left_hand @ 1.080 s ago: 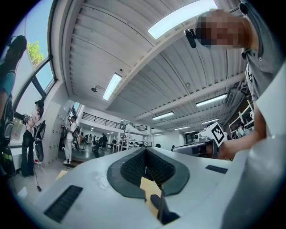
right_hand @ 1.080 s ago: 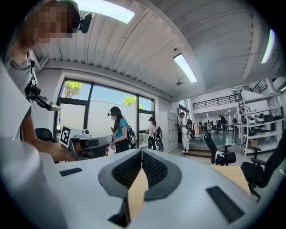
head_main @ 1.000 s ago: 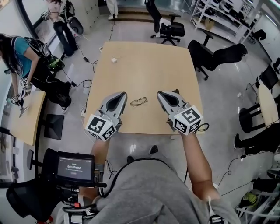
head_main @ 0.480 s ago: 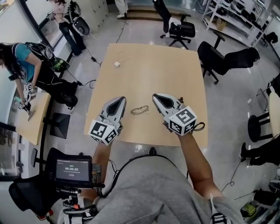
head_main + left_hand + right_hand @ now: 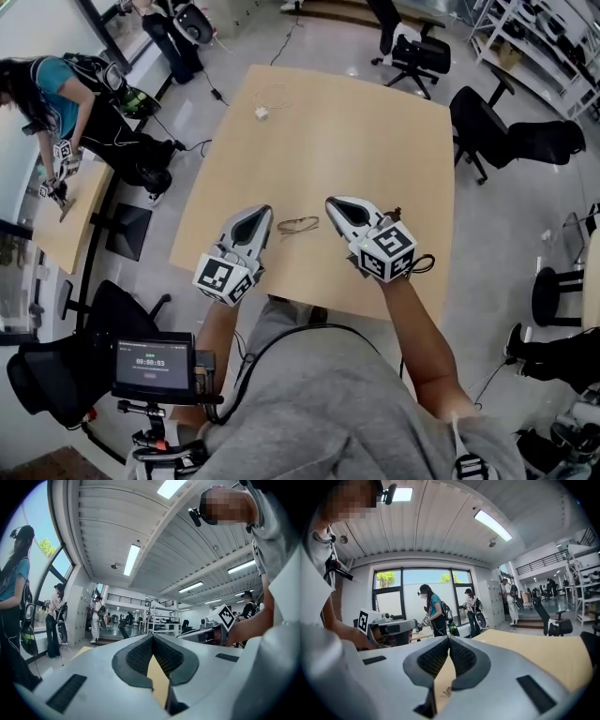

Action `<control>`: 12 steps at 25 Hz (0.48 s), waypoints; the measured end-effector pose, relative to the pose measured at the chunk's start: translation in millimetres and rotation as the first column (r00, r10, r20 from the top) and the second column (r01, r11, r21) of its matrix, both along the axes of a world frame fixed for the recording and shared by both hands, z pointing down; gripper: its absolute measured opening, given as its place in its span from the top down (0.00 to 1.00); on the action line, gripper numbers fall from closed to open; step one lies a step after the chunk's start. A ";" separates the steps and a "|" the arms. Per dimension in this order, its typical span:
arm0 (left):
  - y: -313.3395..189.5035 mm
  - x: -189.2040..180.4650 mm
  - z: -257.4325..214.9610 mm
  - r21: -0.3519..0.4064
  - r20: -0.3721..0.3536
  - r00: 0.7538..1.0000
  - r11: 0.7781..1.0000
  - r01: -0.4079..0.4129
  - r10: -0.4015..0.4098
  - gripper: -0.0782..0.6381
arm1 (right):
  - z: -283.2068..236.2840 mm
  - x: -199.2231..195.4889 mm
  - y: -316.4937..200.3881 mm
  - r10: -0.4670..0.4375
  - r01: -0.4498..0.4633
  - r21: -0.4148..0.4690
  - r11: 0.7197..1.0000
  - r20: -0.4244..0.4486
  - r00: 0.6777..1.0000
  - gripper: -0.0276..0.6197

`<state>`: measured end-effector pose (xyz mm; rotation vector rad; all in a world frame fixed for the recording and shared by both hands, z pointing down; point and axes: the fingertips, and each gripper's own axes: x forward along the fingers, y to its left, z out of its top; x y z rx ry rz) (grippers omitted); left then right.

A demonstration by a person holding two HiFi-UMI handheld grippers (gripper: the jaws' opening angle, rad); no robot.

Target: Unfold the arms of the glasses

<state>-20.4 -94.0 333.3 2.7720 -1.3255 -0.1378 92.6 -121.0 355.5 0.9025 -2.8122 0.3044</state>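
A pair of thin dark-framed glasses (image 5: pixel 298 225) lies folded on the light wooden table (image 5: pixel 356 131), near its front edge. My left gripper (image 5: pixel 264 209) hovers just left of the glasses, its tip a short way from the frame. My right gripper (image 5: pixel 329 201) hovers just right of them, angled in toward the glasses. Neither touches the glasses. In the left gripper view the left gripper (image 5: pixel 152 636) has its ribbed pads meeting at the tip, with nothing between them. In the right gripper view the right gripper (image 5: pixel 449 638) is shut and empty too.
A small white object with a thin cable (image 5: pixel 262 113) lies at the table's far left. Black office chairs (image 5: pixel 422 56) stand beyond and to the right of the table. A person (image 5: pixel 56 94) works at another table on the left. A small screen (image 5: pixel 155 364) sits near my body.
Both grippers have come down toward the table. The right gripper's tip has closed in on the glasses from the right. The glasses have not moved on the table.
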 end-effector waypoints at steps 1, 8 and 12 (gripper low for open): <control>-6.1 -5.7 10.4 -0.017 0.001 1.000 1.000 0.003 -0.003 0.88 | 11.8 -3.7 -6.4 0.004 -0.004 -0.017 1.000 -0.003 1.000 0.95; -26.2 -39.9 77.6 -0.112 -0.015 0.999 0.993 0.041 -0.043 0.88 | 87.7 -29.1 -28.5 -0.031 0.019 -0.118 0.993 -0.099 0.995 0.95; -10.4 -37.3 110.8 -0.217 -0.017 0.999 0.976 0.025 -0.029 0.88 | 124.1 -19.2 -4.7 -0.028 -0.005 -0.223 0.975 -0.147 0.989 0.95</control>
